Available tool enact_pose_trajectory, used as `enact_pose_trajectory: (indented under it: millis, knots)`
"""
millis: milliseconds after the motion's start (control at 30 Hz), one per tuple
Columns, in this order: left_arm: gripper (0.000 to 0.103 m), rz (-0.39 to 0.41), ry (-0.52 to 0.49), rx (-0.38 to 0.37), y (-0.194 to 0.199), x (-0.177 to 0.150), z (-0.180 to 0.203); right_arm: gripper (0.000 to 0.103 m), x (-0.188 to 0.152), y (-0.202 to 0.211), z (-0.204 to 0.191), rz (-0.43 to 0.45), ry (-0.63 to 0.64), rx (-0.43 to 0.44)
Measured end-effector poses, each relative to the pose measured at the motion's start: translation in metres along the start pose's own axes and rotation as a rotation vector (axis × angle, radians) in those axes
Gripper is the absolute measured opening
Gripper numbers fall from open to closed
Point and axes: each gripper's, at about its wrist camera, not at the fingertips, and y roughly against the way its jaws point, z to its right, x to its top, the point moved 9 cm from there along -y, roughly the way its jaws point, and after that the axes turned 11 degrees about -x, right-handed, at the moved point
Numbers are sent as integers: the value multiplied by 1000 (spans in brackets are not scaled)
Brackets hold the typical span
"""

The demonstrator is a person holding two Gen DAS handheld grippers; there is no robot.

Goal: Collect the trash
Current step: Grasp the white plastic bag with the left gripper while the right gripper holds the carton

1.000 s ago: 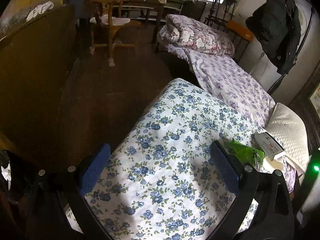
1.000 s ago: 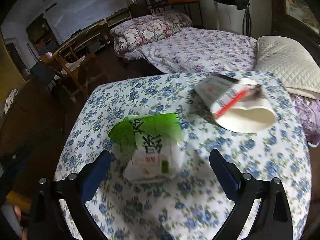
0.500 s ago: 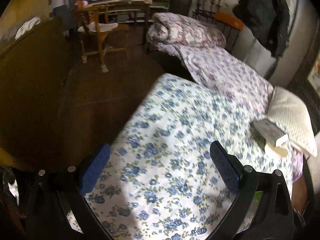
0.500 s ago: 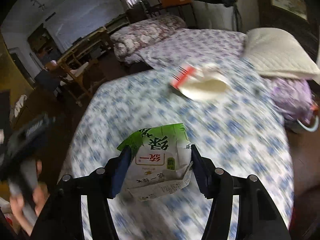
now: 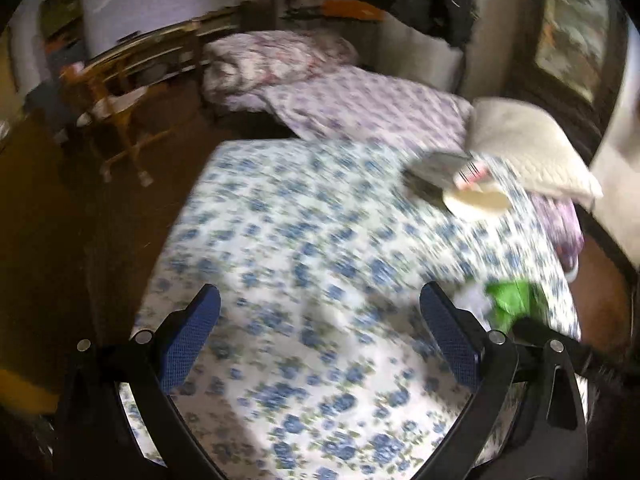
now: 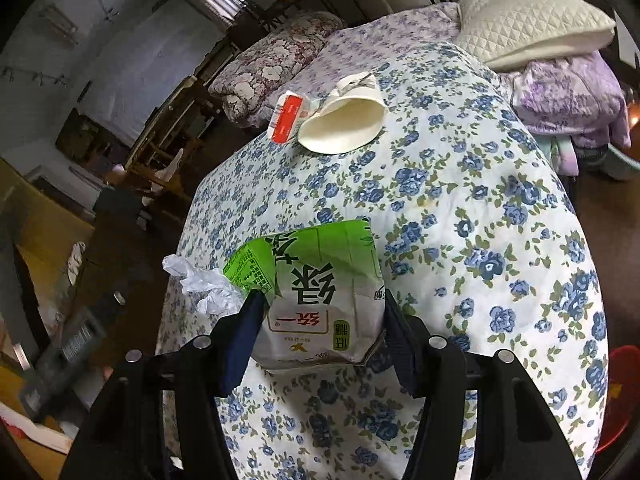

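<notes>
Right wrist view: the right gripper (image 6: pixel 320 328) is pinching a green carton (image 6: pixel 320 296) between both blue pads, jaws narrowed onto its sides, holding it above the quilt (image 6: pixel 460 220). A crumpled tissue (image 6: pixel 200 280) is sticking out just left of the left pad. Well ahead of the jaws, a white cup (image 6: pixel 344 124) is lying on its side on the quilt, touching a red-and-white box (image 6: pixel 286 118). Left wrist view is blurring: the left gripper (image 5: pixel 320 336) is hanging wide apart over the quilt (image 5: pixel 300 240), gripping nothing; the carton (image 5: pixel 516 304) is showing just beyond its right finger.

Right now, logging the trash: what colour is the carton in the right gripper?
Green and white carton, clearest in the right wrist view.
</notes>
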Motion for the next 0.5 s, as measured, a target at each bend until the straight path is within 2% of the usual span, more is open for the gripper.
enact_pose_trajectory:
  millis: [67, 133, 267, 433, 500]
  knots:
    - [96, -47, -8, -37, -14, -7, 12, 58, 2, 2, 3, 5, -15, 4]
    - [96, -96, 6, -110, -28, -12, 28, 58, 6, 5, 7, 22, -22, -11]
    - [96, -97, -1, -102, -34, -14, 35, 58, 14, 15, 19, 79, -41, -55]
    - [96, -101, 15, -170, -37, -16, 46, 58, 24, 23, 34, 124, -77, -77]
    - [96, -117, 22, -208, -43, -17, 54, 58, 25, 26, 40, 144, -84, -119]
